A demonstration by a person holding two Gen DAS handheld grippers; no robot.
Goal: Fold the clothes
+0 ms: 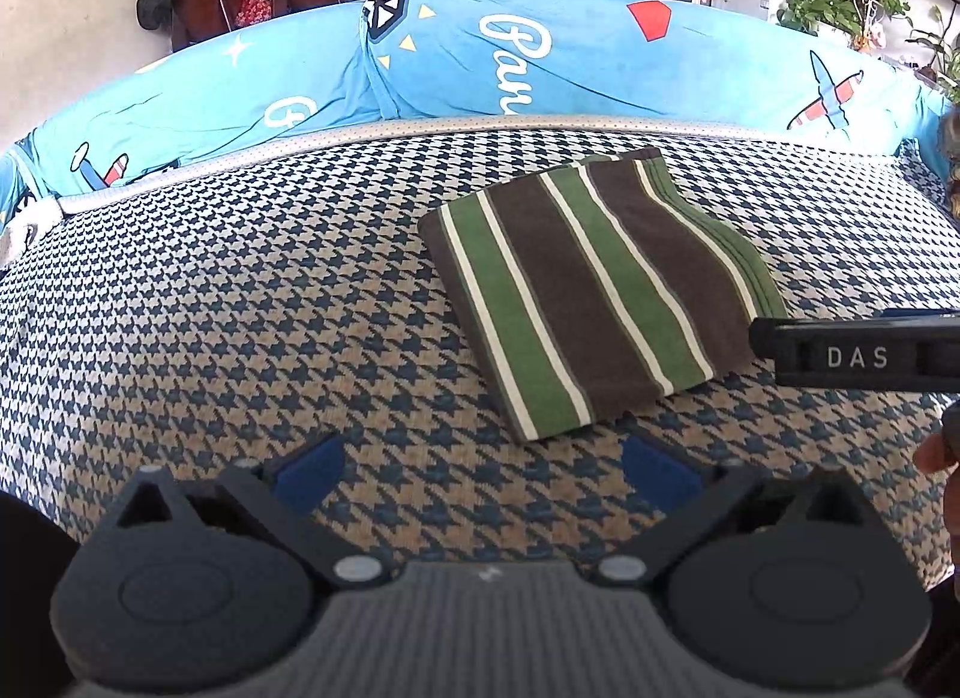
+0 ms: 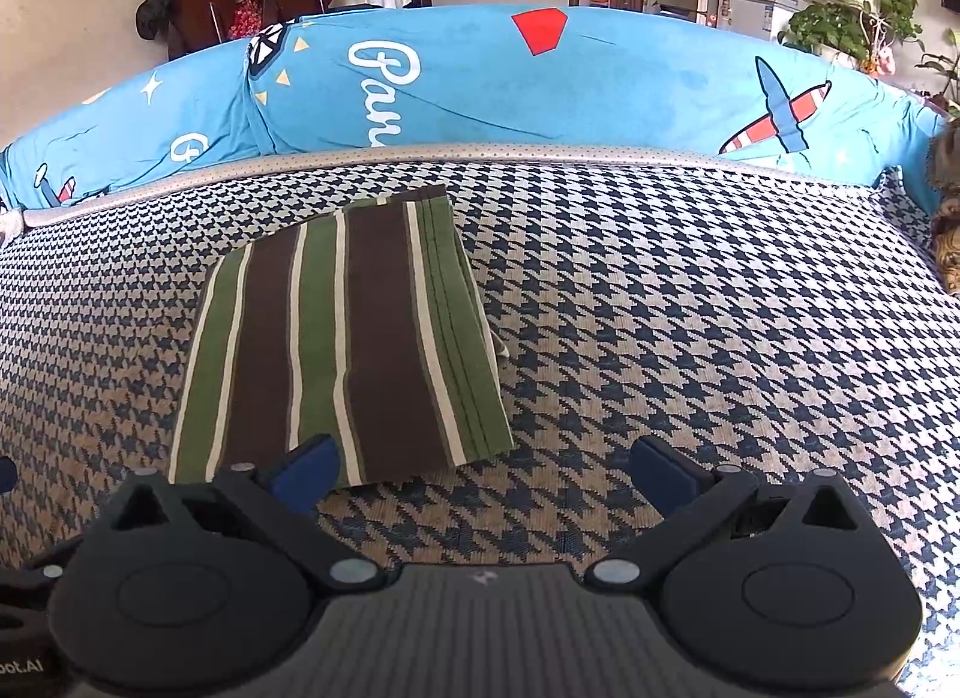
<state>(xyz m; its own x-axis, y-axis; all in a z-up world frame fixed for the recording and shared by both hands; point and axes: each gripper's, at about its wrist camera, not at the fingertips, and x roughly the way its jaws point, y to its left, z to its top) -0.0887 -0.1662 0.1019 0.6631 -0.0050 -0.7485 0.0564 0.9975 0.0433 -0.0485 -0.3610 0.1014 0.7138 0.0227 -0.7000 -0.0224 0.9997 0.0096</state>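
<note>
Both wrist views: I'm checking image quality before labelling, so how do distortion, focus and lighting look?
Left wrist view: strong fisheye bowing curves the sofa back; the folded striped cloth is sharp, evenly daylit, without glare. Right wrist view: same bowing, dark corners; the cloth is crisp, with slight softness at the blue fingers.

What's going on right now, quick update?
Left tool open, empty. Right tool open, empty. Striped garment folded flat on houndstooth cover. Nothing in the way.

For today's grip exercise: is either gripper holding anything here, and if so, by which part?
Nothing is held. The left gripper and right gripper are both open, with only houndstooth cover between their fingers. The folded striped garment lies free.
</note>
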